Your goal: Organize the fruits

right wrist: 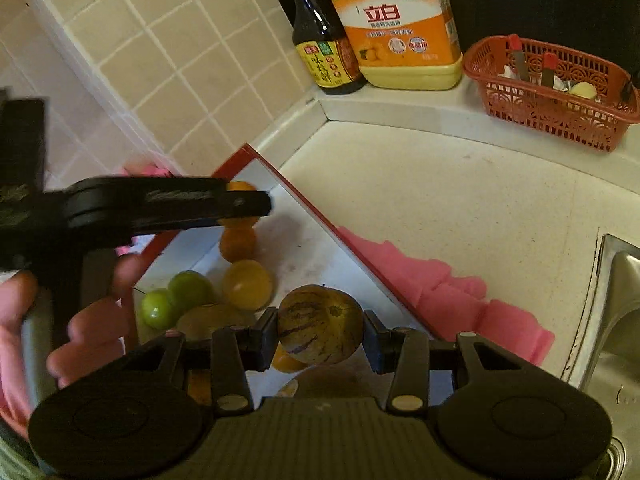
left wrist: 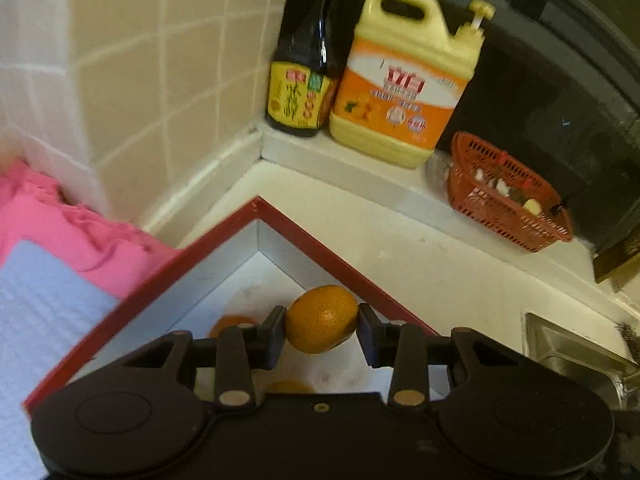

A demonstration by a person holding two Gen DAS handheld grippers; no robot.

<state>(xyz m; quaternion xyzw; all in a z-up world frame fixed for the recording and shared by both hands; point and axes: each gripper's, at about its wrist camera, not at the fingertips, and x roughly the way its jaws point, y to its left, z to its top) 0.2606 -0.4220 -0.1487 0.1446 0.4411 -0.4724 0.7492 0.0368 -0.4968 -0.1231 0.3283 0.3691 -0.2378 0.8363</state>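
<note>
Left gripper (left wrist: 322,330) is clamped on a small orange citrus fruit (left wrist: 321,319), held above the red-rimmed white tray (left wrist: 320,236). Right gripper (right wrist: 320,334) is clamped on a yellow, purple-striped melon-like fruit (right wrist: 320,324) over the same tray. Two green round fruits (right wrist: 176,298) and a yellow round fruit (right wrist: 247,284) lie inside it.

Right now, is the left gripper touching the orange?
Touching. The left wrist view shows both fingers of the left gripper pressed against the sides of the orange, holding it above the tray.
</note>
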